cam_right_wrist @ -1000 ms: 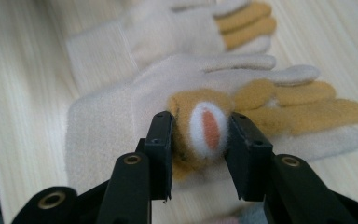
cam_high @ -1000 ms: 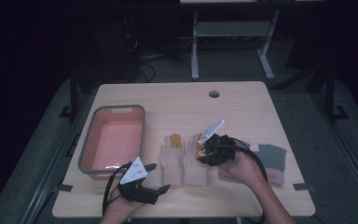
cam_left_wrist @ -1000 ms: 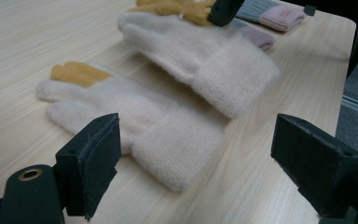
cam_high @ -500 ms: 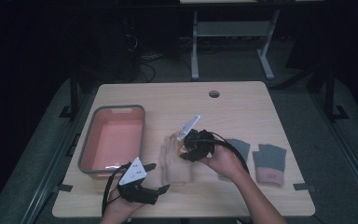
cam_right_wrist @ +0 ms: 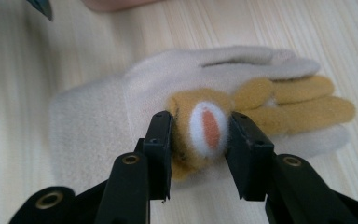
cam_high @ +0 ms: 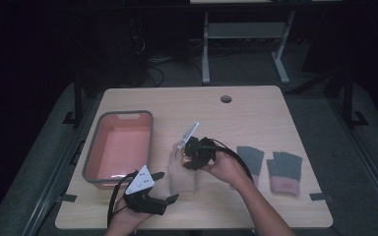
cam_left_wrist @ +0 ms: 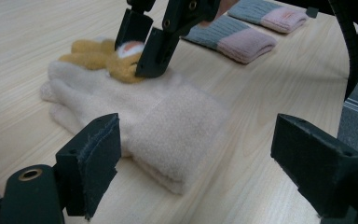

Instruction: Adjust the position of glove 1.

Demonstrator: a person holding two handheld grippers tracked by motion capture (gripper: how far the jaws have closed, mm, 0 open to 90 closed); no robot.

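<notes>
Right gripper [cam_right_wrist: 199, 140] clamped on small tan glove [cam_right_wrist: 261, 109], atop cream glove [cam_right_wrist: 121, 107] directly beneath. Left gripper [cam_left_wrist: 209, 154] wide open, empty, cream glove just ahead. Likely stacking nearly done; release left.

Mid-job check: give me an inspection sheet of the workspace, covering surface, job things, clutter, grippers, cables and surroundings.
Surface: wooden table, with a hole near its far edge.
Job things: cream glove lying flat; yellow glove on top of it; pink bin to the left, nothing seen inside.
Clutter: two grey-pink gloves at the right.
Grippers: right gripper shut on the yellow glove's cuff; left gripper open, short of the cream glove.
Cables: one trails from each gripper.
Surroundings: dark floor, metal stand behind the table.
</notes>
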